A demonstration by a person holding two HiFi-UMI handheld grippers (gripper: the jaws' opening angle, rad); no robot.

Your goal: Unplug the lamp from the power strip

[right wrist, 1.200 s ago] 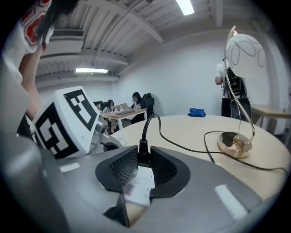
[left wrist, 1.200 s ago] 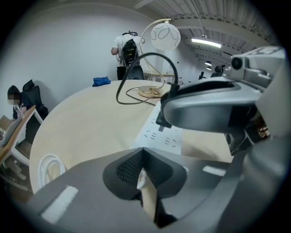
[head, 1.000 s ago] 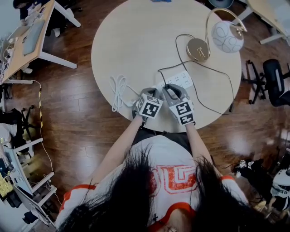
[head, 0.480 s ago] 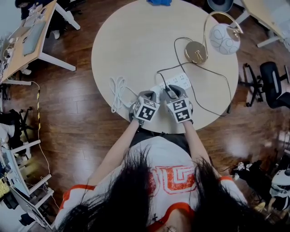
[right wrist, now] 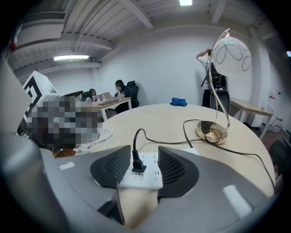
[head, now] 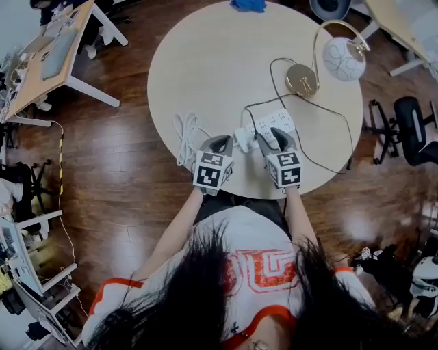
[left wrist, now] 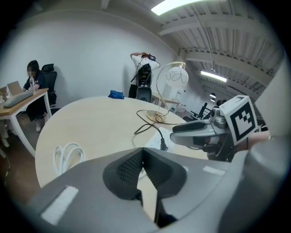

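The white power strip (head: 265, 125) lies on the round table (head: 205, 61), and a black plug (right wrist: 137, 165) stands on it with its prongs partly showing. The plug's black cord (head: 274, 68) runs to the gold lamp base (head: 301, 81) under the white globe shade (head: 342, 58). My right gripper (right wrist: 138, 169) straddles the plug. Its jaws are opening and the pads (right wrist: 116, 169) stand clear of the plug on both sides. My left gripper (left wrist: 140, 157) is shut on nothing, just left of the strip (left wrist: 157, 141), and also shows in the head view (head: 217, 142).
A coiled white cable (head: 183, 135) lies at the table's left edge beside my left gripper. A blue cloth (head: 248, 5) sits at the far rim. Desks (head: 48, 55), office chairs (head: 414, 123) and seated people surround the table.
My left gripper has drawn back from the strip's left end. The right gripper has shifted slightly right and back along the strip.
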